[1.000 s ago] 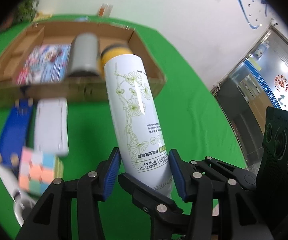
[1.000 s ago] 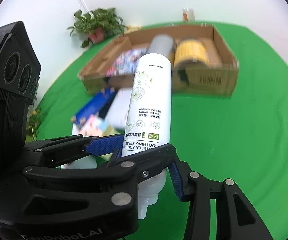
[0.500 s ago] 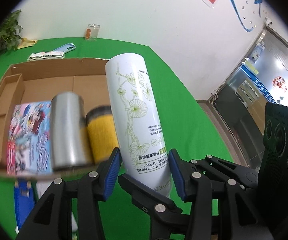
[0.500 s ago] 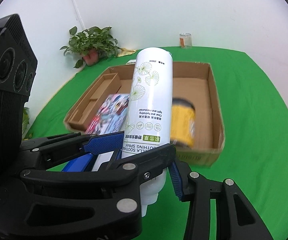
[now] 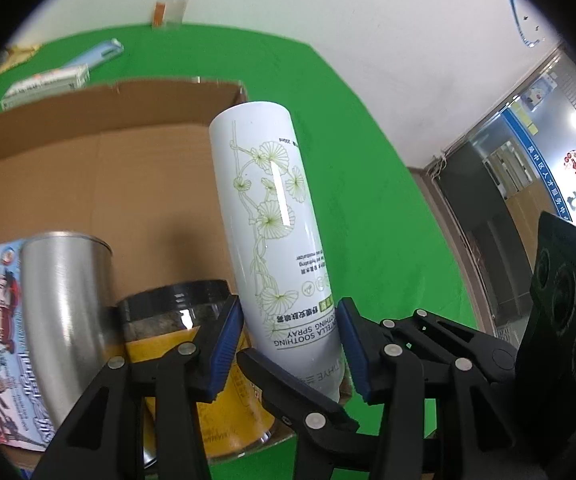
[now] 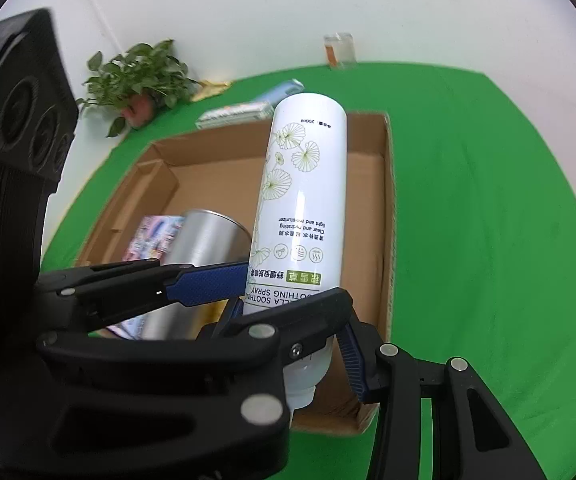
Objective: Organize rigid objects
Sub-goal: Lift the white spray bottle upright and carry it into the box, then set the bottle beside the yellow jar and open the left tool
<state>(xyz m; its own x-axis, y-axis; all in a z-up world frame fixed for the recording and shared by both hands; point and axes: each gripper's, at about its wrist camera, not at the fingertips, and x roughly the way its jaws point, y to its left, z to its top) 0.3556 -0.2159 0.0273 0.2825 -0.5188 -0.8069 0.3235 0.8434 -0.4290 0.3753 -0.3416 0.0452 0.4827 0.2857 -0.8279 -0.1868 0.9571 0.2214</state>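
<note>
Both tongs (image 5: 290, 344) (image 6: 300, 312) pinch a white spray bottle (image 5: 271, 232) with green leaf print, cap-end down.

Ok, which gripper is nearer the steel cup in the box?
Left. The left gripper grips the spray bottle on the steel cup's side; the right gripper grips the same bottle from the far side.

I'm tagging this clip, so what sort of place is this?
Probably an office or lab set up for recording: a table under a green cloth, a glass door with posters onto a corridor, and a potted plant by a plain white wall.
</note>
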